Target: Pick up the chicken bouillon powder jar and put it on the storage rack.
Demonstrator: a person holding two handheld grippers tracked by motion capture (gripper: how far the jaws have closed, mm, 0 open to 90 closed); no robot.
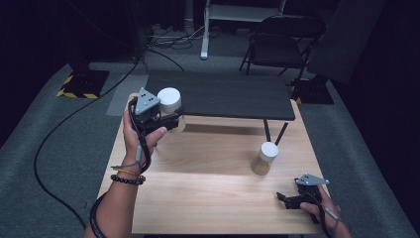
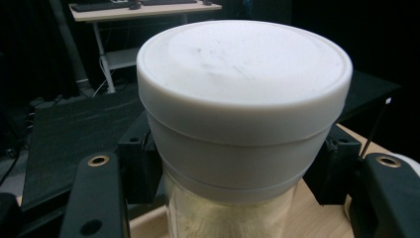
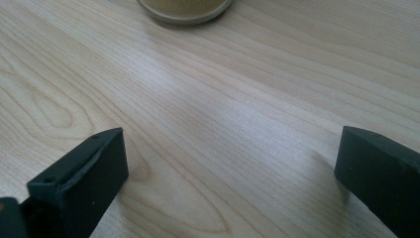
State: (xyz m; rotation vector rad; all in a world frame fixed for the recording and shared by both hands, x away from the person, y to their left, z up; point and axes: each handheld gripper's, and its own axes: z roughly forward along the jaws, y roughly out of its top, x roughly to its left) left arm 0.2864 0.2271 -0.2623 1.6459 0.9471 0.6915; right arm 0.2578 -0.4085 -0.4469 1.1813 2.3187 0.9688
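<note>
Currently the left gripper [image 1: 171, 119] clamps the white-lidded jar [image 2: 237, 129] just below its lid near the table's [image 1: 208, 198] far-left corner, right gripper [image 1: 288, 198] released; a slack grip risks slippage.

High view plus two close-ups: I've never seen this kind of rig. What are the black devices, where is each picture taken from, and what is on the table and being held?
No robot here: a person holds a hand-operated tool with two black jaws in each hand. The high view looks down from above the person's side of the wooden table. The other two pictures come from cameras riding on the tools, looking along their jaws.

The left gripper is shut on a jar with a white lid, gripping it just under the lid; the high view shows it near the dark raised shelf at the table's far edge. The right gripper is open and holds nothing, low over the wood. A second white-lidded jar stands on the table ahead of it.
</note>
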